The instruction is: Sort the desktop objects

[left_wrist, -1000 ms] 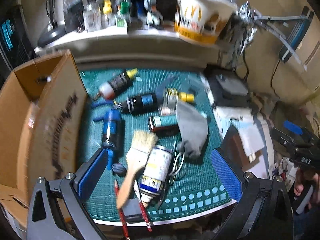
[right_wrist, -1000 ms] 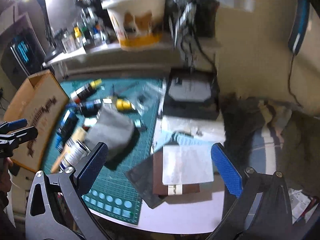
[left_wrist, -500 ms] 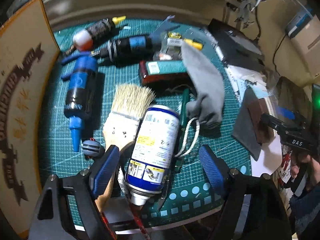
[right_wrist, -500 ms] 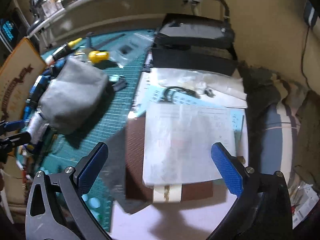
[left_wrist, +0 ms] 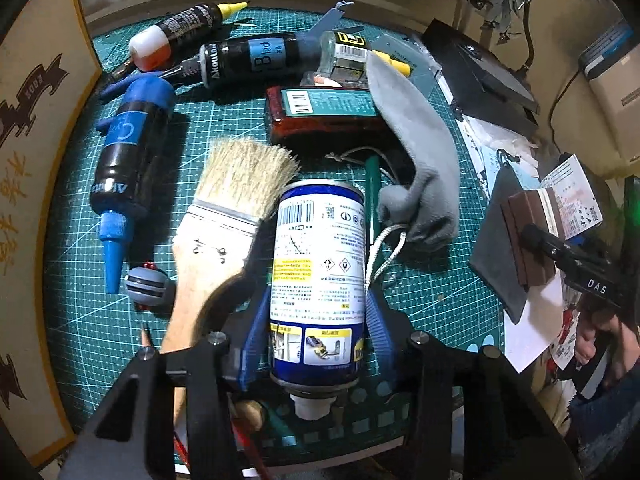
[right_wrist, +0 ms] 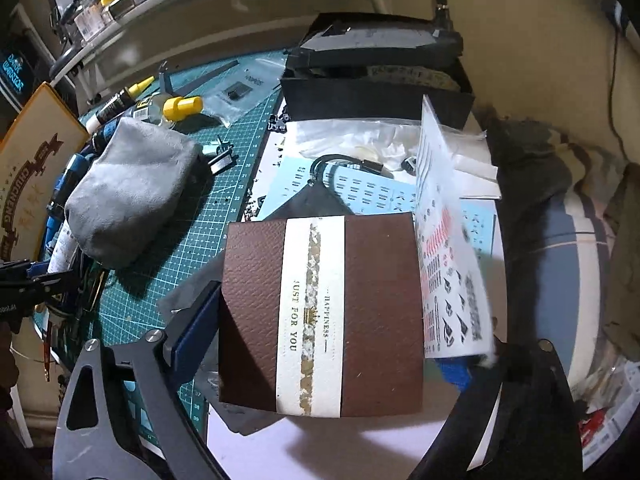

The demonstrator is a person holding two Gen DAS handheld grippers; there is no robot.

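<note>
The left tool point(left_wrist: 318, 332) is clamped on a white-and-blue spray can point(left_wrist: 318, 280) lying on the green cutting mat point(left_wrist: 224, 116) of the bench, beside a wooden bristle brush point(left_wrist: 224, 216) and a grey drawstring pouch point(left_wrist: 420, 160). Only the right wrist view shows the right tool point(right_wrist: 332, 344) gripping a brown leather-textured box with a cream band point(right_wrist: 320, 312). A printed decal sheet point(right_wrist: 448, 264) stands against the box's right side.
</note>
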